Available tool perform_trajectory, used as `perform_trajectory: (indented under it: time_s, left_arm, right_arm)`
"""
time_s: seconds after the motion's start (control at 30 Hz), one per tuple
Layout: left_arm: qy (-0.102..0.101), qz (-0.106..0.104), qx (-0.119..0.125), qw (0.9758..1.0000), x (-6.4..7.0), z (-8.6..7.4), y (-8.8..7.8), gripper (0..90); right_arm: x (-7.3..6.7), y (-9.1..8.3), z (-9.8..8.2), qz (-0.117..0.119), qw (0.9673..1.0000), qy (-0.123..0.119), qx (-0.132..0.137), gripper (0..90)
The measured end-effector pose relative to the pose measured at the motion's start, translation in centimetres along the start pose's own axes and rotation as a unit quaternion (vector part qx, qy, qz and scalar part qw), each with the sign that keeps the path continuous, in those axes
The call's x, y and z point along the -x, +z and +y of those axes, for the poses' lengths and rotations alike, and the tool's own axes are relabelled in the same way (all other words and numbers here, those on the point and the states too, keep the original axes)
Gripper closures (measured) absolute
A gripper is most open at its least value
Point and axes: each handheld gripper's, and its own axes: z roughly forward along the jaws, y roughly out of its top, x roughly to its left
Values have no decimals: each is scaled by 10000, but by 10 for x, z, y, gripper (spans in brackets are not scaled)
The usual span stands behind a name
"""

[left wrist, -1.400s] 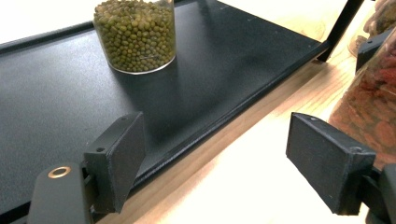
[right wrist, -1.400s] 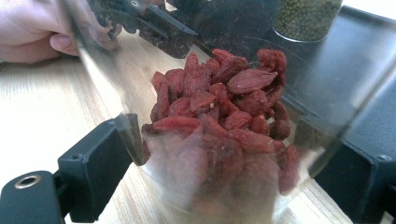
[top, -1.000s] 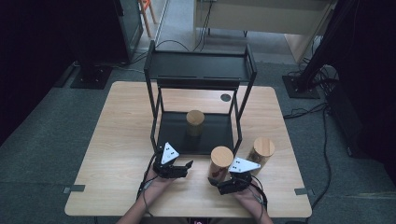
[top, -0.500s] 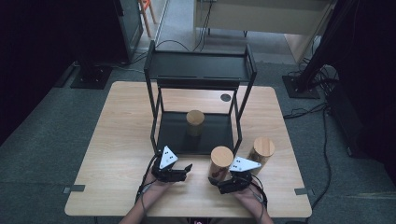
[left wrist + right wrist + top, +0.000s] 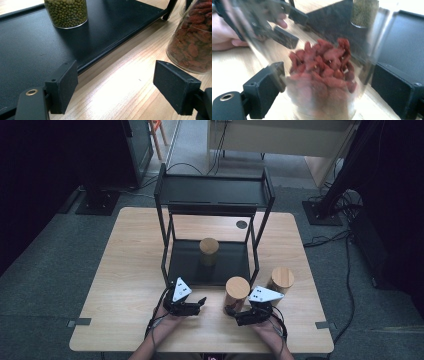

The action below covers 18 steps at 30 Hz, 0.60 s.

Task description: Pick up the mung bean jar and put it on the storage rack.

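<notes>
left gripper (image 5: 201,303) edged forward | glass jar (image 5: 237,292), wooden lid | right gripper (image 5: 231,312) probably touching

We see a light wooden table (image 5: 125,285) | on it a black two-tier rack (image 5: 212,207), a jar of red dried fruit (image 5: 236,292) just before the rack's front edge, and another wooden-lidded jar (image 5: 281,281) to its right | on the rack's lower shelf (image 5: 185,265) a jar of green beans (image 5: 209,251)

High view dim at the edges; bright glare on light wooden tabletop (image 5: 120,95); clear glass jar of red berries (image 5: 322,75) motion-blurred.
</notes>
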Motion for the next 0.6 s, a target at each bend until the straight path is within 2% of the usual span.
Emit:
perform_trajectory:
  time_s: [0.13,0.5,0.6]
  left_arm:
    - [-45,-9,-31,10000,-1,0,1,202]
    - [-80,-35,-82,9999,-2,1,2,202]
    - [-36,-9,-103,9999,0,1,2,202]
  right_arm:
    - [-5,-3,3,-112,9999,-48,-74,101]
    - [-10,-7,11,-258,9996,-49,-37,101]
    - [-10,-7,11,-317,9994,-79,-59,101]
